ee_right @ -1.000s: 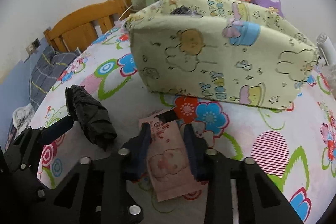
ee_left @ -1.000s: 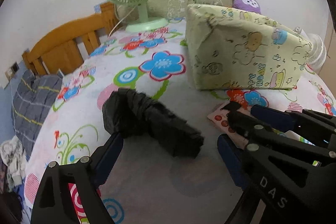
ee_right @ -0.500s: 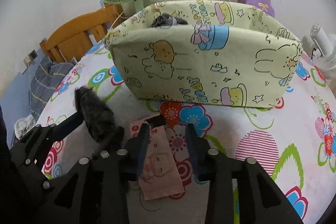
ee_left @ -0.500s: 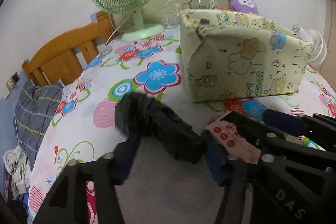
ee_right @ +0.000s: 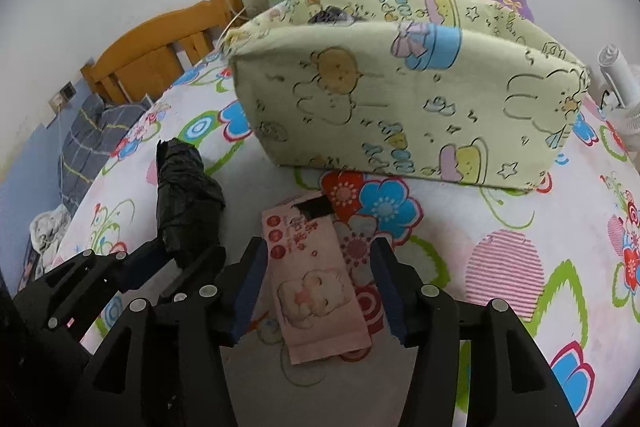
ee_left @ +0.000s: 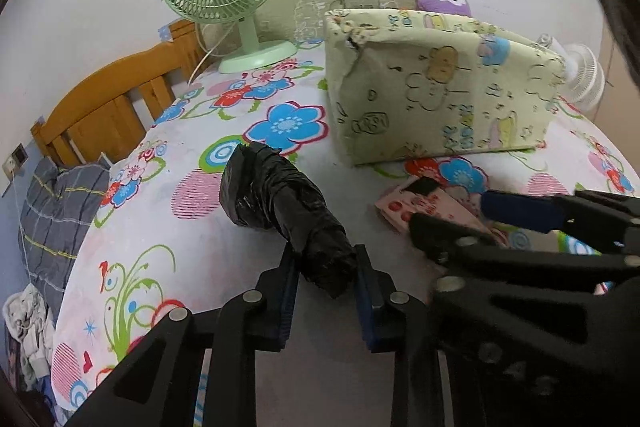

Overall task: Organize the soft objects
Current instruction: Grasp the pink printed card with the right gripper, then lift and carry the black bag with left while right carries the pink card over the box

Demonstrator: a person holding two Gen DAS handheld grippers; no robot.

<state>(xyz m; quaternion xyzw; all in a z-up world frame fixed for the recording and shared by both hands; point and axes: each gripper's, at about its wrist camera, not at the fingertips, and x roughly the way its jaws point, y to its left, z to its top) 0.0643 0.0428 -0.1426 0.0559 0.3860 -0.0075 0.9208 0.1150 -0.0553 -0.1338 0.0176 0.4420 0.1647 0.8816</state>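
- The left gripper (ee_left: pixel 325 269) has just closed onto the near end of the black roll (ee_left: pixel 280 205) mid-table, likely to carry it to the fabric bin (ee_right: pixel 400 99).
- The right gripper (ee_right: pixel 318 269) has been opening, straddling the pink packet (ee_right: pixel 316 279) without gripping.
- The bin, toward the table's far edge, holds something dark (ee_right: pixel 330 17).

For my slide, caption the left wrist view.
Left gripper shut on crumpled black plastic bundle beside pale cartoon-print fabric bin.

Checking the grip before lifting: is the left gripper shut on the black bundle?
Shut on it: left gripper pads press the black bundle at its near end.
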